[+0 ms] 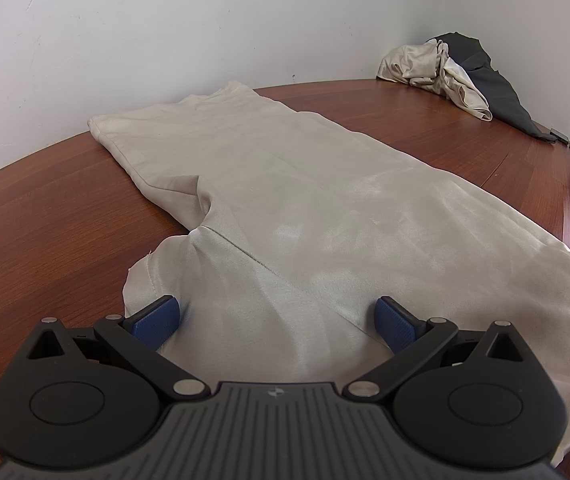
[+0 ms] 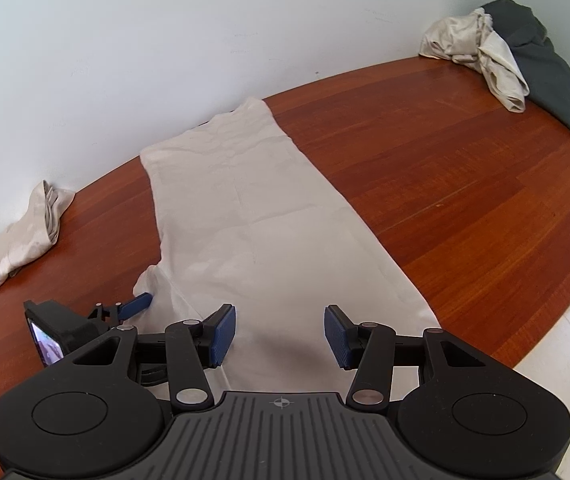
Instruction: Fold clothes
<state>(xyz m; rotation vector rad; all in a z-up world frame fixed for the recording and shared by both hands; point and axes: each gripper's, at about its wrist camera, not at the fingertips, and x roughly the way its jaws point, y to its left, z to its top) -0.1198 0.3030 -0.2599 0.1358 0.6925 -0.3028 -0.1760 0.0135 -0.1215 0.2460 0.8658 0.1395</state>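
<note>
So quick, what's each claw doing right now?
Left gripper: open, over the cloth, holding nothing.
Right gripper: open, over the same cloth, holding nothing.

We see pale cream trousers (image 2: 253, 216) lying flat on the table, folded into one long strip. The waist end lies close to us and the leg ends reach toward the wall. The cloth is smooth, with a few soft creases and a little shine.

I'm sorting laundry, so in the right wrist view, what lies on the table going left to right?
Crumpled beige cloth → left gripper → spread beige trousers → beige and dark grey clothes pile.
</note>
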